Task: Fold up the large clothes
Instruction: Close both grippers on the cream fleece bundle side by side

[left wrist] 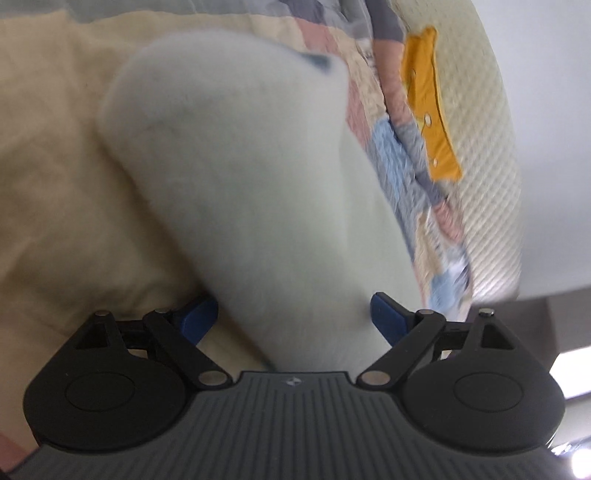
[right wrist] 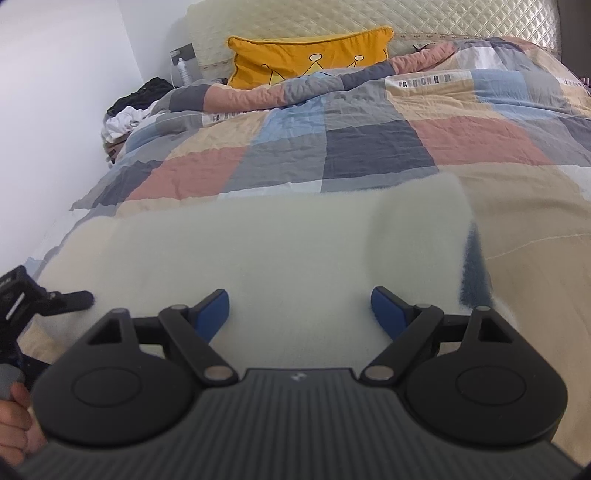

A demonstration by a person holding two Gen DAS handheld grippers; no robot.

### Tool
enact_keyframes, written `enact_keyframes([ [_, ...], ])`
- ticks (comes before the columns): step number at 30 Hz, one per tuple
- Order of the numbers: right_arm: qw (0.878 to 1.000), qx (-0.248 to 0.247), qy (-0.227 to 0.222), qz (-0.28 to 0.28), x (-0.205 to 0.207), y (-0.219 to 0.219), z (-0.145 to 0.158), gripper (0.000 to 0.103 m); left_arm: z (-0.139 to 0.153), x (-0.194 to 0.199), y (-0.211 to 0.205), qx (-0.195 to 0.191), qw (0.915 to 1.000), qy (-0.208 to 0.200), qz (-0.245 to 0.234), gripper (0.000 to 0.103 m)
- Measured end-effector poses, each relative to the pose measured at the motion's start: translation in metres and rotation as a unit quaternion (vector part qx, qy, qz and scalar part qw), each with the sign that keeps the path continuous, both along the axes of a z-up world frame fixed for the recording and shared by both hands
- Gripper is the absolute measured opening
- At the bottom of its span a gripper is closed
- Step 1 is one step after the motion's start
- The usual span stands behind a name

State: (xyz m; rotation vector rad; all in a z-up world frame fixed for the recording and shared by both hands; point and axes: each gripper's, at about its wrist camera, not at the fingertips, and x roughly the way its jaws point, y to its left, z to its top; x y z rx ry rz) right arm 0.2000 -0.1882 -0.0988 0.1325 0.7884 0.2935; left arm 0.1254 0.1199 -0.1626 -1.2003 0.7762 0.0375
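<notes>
Lying flat on the quilt (right wrist: pixel 369 147), the cream garment (right wrist: pixel 277 251) spreads under both grippers' wide-apart fingers (right wrist: pixel 214 312), ungripped.

patchwork quilt (right wrist: pixel 332 147), yellow pillow (right wrist: pixel 306 55), quilted headboard (right wrist: pixel 443 18)

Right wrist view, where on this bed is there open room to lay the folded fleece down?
Free: the flat patchwork quilt between the white fleece garment and the yellow cushion, and the beige stretch right of the fleece. Crowded: the clothes pile by the wall.
</notes>
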Motion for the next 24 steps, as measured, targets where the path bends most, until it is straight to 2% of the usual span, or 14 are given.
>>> enact_keyframes([
  [5, 1.0, 0.003, -0.002, -0.003, 0.0, -0.001, 0.001, 0.087, -0.005, 0.009, 0.007, -0.009, 0.9997, 0.002, 0.022, 0.089],
  [6, 1.0, 0.008, -0.003, -0.005, -0.001, -0.003, 0.002, 0.087, -0.004, 0.009, 0.007, 0.0, 0.9998, 0.003, 0.022, 0.082],
  [7, 1.0, 0.015, -0.003, -0.007, -0.003, -0.004, 0.004, 0.087, -0.004, 0.009, 0.006, 0.01, 0.9997, 0.007, 0.02, 0.079],
  [9, 0.999, 0.043, -0.006, -0.007, -0.01, -0.009, 0.011, 0.087, -0.003, 0.011, 0.007, 0.012, 0.9997, 0.002, 0.02, 0.069],
  [13, 0.991, 0.131, 0.012, 0.016, -0.024, -0.014, 0.02, 0.086, 0.001, 0.009, 0.006, 0.023, 0.9995, -0.01, 0.018, 0.055],
  [17, 0.974, 0.208, 0.075, 0.051, -0.029, -0.004, 0.006, 0.087, 0.003, 0.009, 0.006, 0.024, 0.9994, -0.018, 0.019, 0.047],
  [19, 0.963, 0.237, 0.112, 0.062, -0.027, 0.001, -0.003, 0.1, 0.004, 0.009, 0.006, 0.027, 0.9993, -0.021, 0.018, 0.047],
  [21, 0.95, 0.266, 0.153, 0.053, -0.026, 0.005, -0.013, 0.103, 0.003, 0.006, 0.007, 0.024, 0.9992, -0.024, 0.019, 0.046],
  [24, 0.932, 0.305, 0.191, 0.032, -0.026, 0.005, -0.03, 0.103, 0.003, 0.007, 0.008, 0.018, 0.9993, -0.024, 0.02, 0.047],
])
